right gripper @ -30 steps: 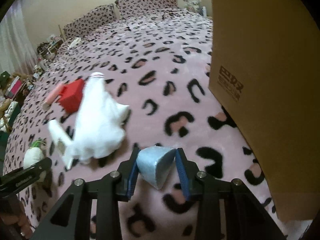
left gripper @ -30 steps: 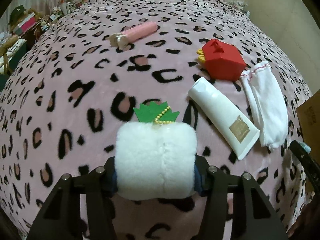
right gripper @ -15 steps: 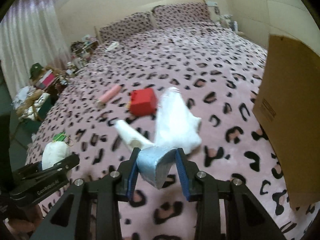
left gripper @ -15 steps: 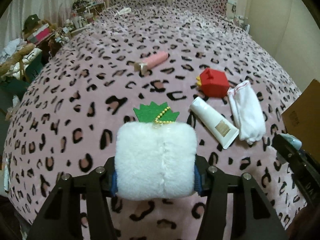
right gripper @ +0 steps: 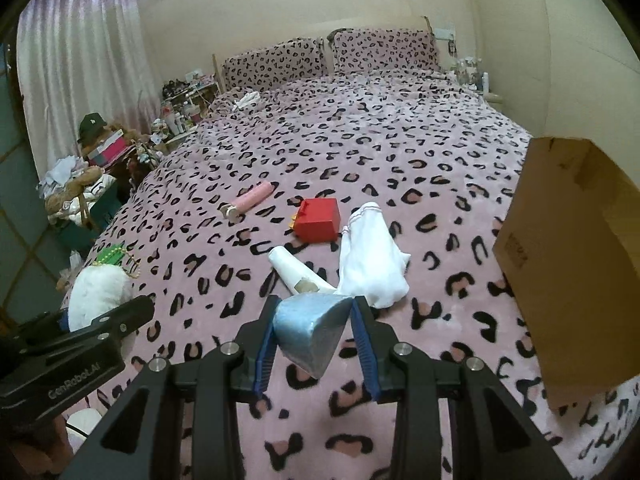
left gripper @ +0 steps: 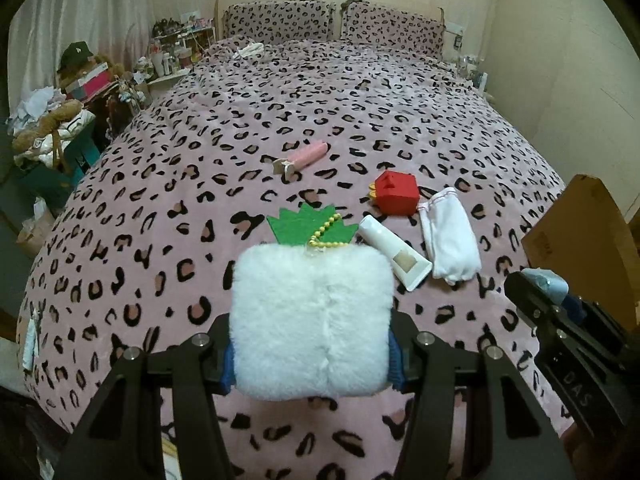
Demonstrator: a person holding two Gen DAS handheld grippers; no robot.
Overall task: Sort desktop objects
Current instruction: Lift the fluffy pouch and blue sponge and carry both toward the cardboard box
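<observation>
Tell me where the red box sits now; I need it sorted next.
The red box lies on the leopard-print bedspread, right of centre in the left wrist view, touching the white cloth on its right, behind the white tube.

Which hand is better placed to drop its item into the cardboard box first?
Right. The right gripper, shut on the blue wedge, is beside the cardboard box. The left gripper, holding the white plush toy, is farther from it, on the other side.

Leopard-print bed (left gripper: 360,120): pink tube (left gripper: 306,155), red box (left gripper: 396,196), white cloth (left gripper: 450,240)
</observation>
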